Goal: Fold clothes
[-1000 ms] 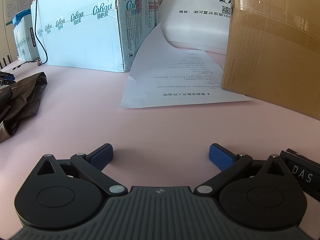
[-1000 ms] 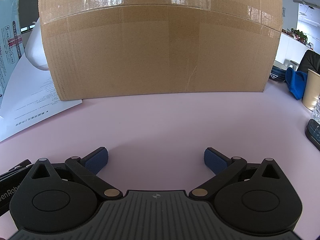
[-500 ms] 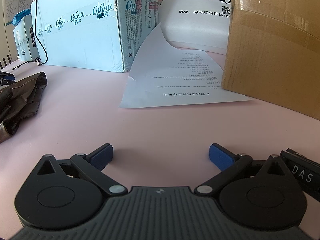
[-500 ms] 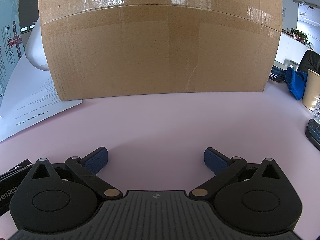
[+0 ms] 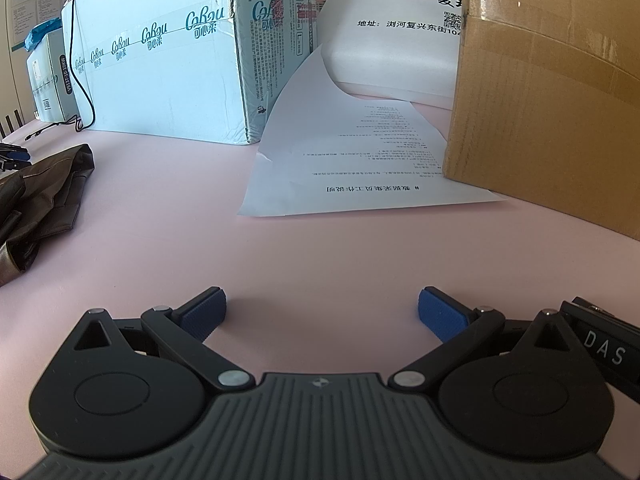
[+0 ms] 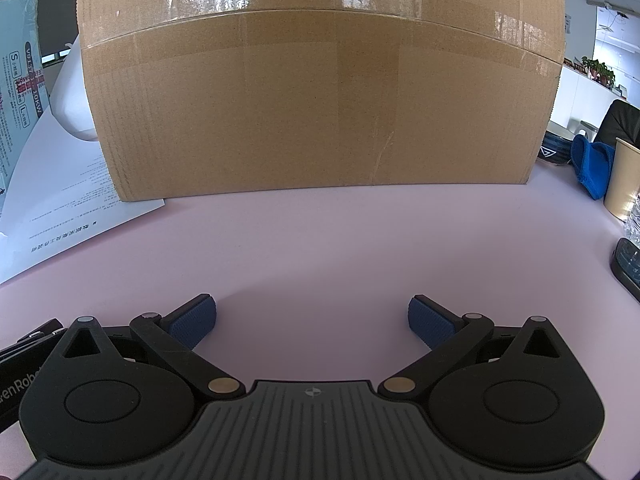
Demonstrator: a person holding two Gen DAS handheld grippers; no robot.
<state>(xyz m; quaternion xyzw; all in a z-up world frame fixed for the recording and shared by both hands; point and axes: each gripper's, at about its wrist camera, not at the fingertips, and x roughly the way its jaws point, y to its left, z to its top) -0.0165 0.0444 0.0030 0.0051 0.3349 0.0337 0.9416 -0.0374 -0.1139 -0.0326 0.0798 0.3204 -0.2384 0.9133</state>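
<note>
A dark brown garment (image 5: pixel 38 196) lies crumpled on the pink table (image 5: pixel 168 208) at the far left of the left wrist view, partly cut off by the frame edge. My left gripper (image 5: pixel 322 312) rests low over the table, open, blue pads wide apart with nothing between them, well to the right of the garment. My right gripper (image 6: pixel 312 318) is also open and empty, low over the pink table (image 6: pixel 320 240), facing a cardboard box (image 6: pixel 316 100). The garment does not appear in the right wrist view.
A large light-blue carton (image 5: pixel 160 68) with a black cable stands at the back left; a printed sheet (image 5: pixel 352 160) and white bag (image 5: pixel 400 40) lie beside the cardboard box (image 5: pixel 560 100). At right: a paper cup (image 6: pixel 624 176), blue cloth (image 6: pixel 592 164), dark device (image 6: pixel 628 268).
</note>
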